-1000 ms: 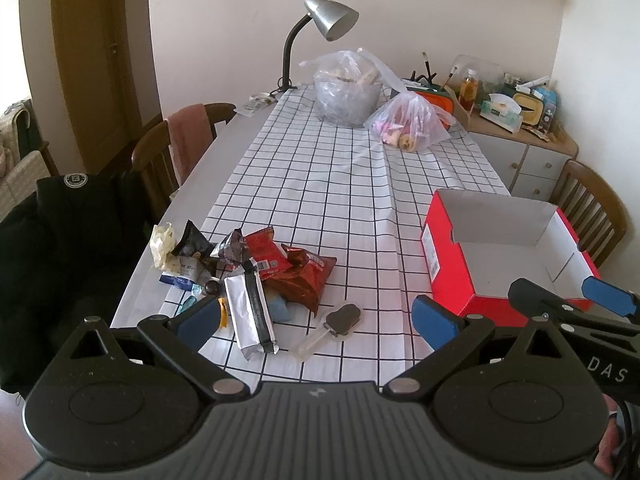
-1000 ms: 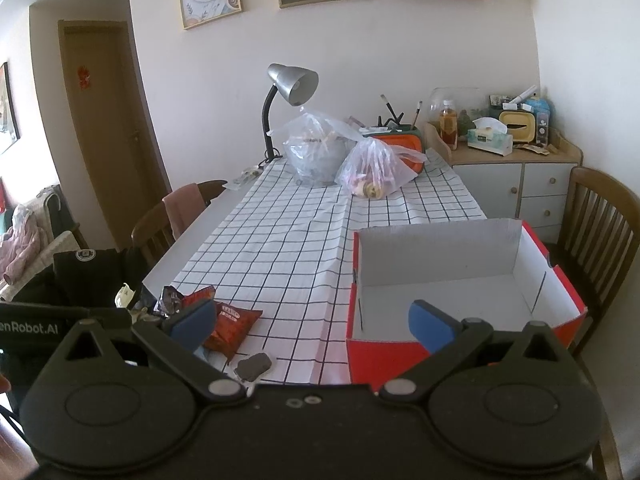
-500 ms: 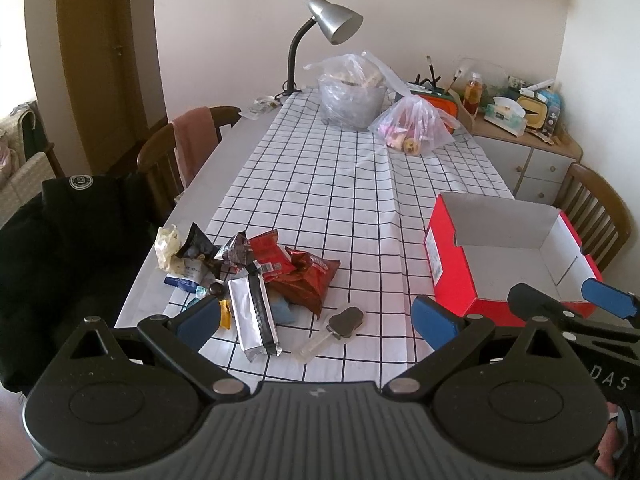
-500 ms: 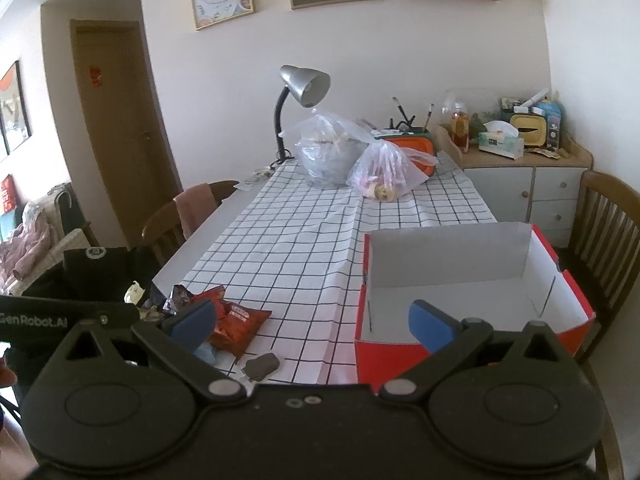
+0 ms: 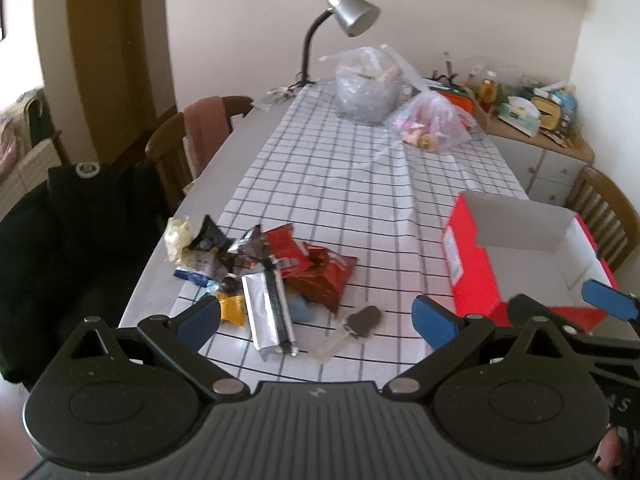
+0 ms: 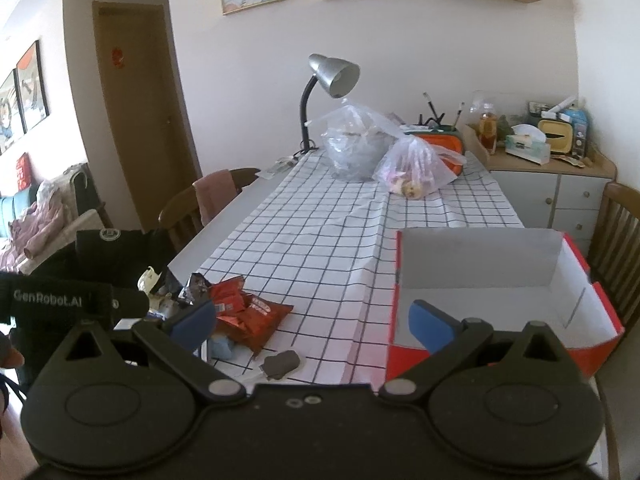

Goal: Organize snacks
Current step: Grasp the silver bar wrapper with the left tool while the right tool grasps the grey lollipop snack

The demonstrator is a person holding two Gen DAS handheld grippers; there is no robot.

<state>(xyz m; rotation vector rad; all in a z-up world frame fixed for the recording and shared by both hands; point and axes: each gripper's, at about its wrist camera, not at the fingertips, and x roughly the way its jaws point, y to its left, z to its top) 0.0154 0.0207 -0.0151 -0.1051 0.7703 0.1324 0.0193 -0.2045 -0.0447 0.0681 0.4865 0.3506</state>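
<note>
A pile of snack packets lies at the near left of the checked tablecloth: red chip bags, a silver packet, a yellow sweet and a dark ice-cream bar in clear wrap. An empty red box with a white inside stands at the near right. My left gripper hangs open above the near table edge, nothing between its fingers. My right gripper is open too, held before the red box, with the red chip bags to its left.
Two clear plastic bags and a silver desk lamp stand at the far end of the table. Wooden chairs line the left side, one draped with a black jacket. A cluttered sideboard and another chair are at the right.
Both grippers have drifted slightly, shifting the views a little; the snacks and box lie where they were. Both stay open.
</note>
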